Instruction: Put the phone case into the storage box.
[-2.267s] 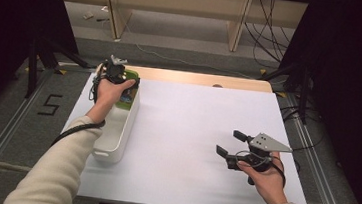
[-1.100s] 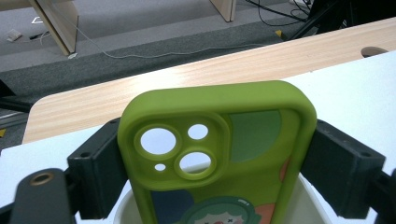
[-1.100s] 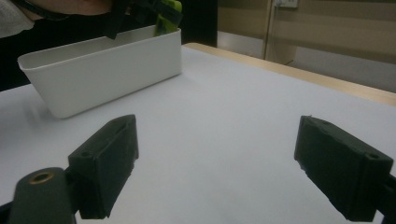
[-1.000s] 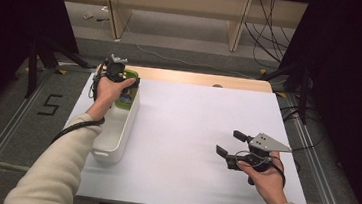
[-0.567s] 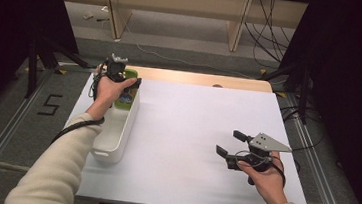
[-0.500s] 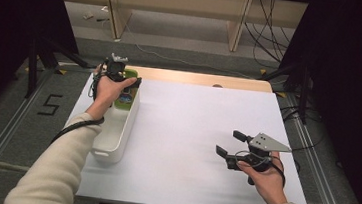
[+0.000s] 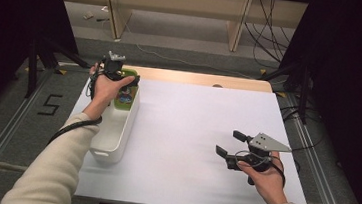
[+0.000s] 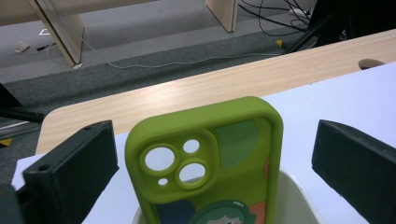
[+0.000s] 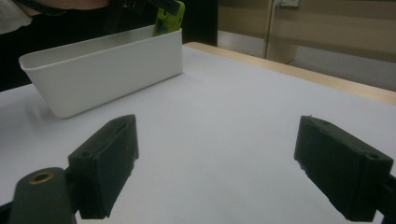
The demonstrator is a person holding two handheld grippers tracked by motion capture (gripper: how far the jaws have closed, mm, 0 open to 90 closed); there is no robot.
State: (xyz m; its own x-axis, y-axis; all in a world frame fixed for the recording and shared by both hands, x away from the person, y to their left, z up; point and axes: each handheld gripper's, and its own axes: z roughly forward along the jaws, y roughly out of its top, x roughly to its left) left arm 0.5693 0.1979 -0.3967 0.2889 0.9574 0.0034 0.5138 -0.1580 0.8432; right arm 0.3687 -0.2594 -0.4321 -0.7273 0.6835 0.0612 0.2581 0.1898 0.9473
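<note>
White table [image 7: 186, 132], wooden strip along far edge. Long white bin [image 7: 119, 126] at left side of table, lengthwise away from person, seen also in right gripper view [image 9: 107, 70] beyond the jaws. Left gripper [image 7: 121, 78] over far end of bin, held in left hand [image 7: 105, 87], cable trailing back along sleeve. Jaws wide apart, one on either side of green case [image 8: 210, 163], not touching it. Case upright in far end of bin, lower part inside bin wall, top edge above rim; camera cut-outs near top corner, cartoon print lower down, bottom part hidden by frame edge. Same case in high view [image 7: 127, 94] as green patch just under hand, and in right gripper view [image 9: 169, 18] as green corner sticking up past bin rim. Whether case leans on bin wall or stands free: cannot tell. Right gripper [image 7: 232, 149] at right side of table, well apart from bin, low over table, held in right hand [image 7: 264, 178], grey plate on top. Jaws wide, nothing between them, bare table beneath.
</note>
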